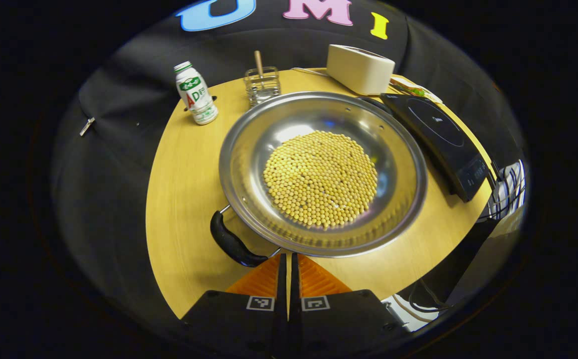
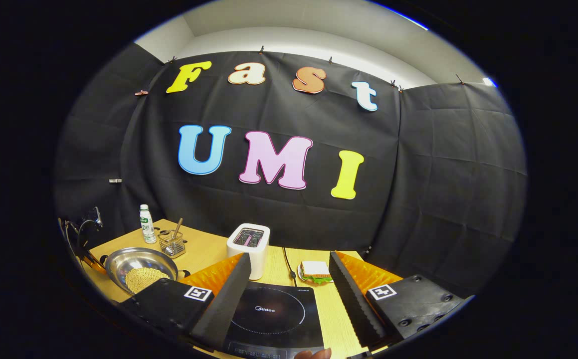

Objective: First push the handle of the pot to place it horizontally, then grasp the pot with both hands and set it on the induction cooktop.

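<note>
Left tool [image 1: 288, 259], fingers together, points at pot [image 1: 398, 164] handle [image 1: 231, 243].

The induction cooktop [image 2: 272, 313] carries the brand word "Midea" in small pale letters at the centre of its dotted ring, seen in the right gripper view. A small line of print sits near its far edge and more markings run along its front control strip, all too small to read.

The white bottle [image 1: 195, 92] on the counter [image 1: 181, 189] has a green and white label with a large red "A" and a green "D"; the smaller print around them is too blurred to make out.

Each gripper finger base bears a square black-and-white coded marker [image 1: 260, 303], a pattern rather than text.
</note>
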### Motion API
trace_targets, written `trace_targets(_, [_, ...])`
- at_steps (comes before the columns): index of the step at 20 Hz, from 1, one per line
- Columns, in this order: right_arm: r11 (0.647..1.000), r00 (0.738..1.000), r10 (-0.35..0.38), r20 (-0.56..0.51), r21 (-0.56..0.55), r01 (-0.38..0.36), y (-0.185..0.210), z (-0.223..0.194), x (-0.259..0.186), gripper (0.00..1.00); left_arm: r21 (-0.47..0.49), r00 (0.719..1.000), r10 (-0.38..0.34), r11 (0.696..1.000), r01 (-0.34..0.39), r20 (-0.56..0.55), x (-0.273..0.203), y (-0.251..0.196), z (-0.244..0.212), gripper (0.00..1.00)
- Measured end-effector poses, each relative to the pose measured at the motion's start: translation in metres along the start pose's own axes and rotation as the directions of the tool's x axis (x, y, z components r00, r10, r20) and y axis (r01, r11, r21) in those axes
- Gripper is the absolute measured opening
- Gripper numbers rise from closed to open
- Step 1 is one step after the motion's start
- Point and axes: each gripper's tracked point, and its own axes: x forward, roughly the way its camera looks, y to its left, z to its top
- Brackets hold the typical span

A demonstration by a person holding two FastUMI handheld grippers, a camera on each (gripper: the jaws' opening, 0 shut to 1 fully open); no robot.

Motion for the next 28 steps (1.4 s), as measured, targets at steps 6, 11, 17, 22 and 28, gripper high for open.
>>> trace_targets(6, [1.000,0.999,-0.024,-0.026,-0.020,0.023,-0.001,-0.006,0.005,0.98,-0.016,0.998,0.066,0.998,-0.066,-0.004,0.021,0.059,0.019,0.05])
trace_targets(11, [0.999,0.999,-0.028,-0.042,-0.031,0.027,0.006,-0.010,0.006,0.98,0.019,0.994,0.108,0.994,-0.108,-0.011,0.040,0.090,0.037,0.05])
trace_targets(17, [1.000,0.998,-0.001,-0.067,-0.030,-0.001,0.023,-0.016,0.008,0.98,0.016,0.986,0.160,0.987,-0.161,0.042,0.038,0.101,0.039,0.05])
trace_targets(22, [0.998,0.994,0.066,-0.091,0.016,-0.065,0.055,-0.019,0.014,0.98,-0.039,0.960,0.219,0.976,-0.216,0.175,0.000,0.102,0.030,0.42])
trace_targets(28, [0.979,0.971,0.199,-0.133,0.077,-0.190,0.108,-0.025,0.025,0.98,-0.166,0.887,0.223,0.972,-0.168,0.404,-0.051,0.093,0.056,0.96])
